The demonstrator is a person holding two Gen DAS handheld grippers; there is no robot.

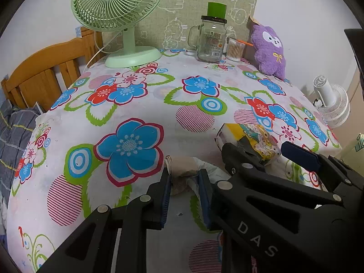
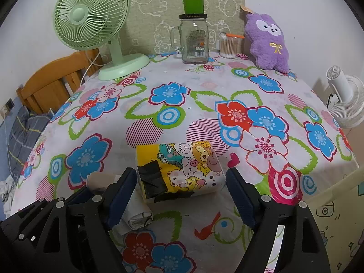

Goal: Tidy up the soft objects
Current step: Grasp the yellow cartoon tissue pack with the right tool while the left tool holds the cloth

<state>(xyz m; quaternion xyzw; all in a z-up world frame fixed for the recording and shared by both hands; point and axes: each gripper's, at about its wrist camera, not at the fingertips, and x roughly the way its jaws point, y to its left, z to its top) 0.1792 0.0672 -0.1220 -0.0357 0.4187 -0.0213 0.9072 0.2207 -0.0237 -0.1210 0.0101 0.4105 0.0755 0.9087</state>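
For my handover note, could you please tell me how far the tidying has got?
Nothing looks put away yet. The left claw is shut on a crumpled beige bag; the right claw stands open around the cartoon tissue pack, not gripping. The purple plush toy remains untouched.

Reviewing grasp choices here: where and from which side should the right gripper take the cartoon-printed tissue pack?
Across its two short ends, coming from the near edge. The tissue pack lies flat, between the open right gripper fingers, and looks soft enough to pinch.

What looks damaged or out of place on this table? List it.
The cartoon-print tissue pack has black tape patched across its near corner, as if torn and mended. A green cup sits upturned on the glass jar. Nothing looks spilled.
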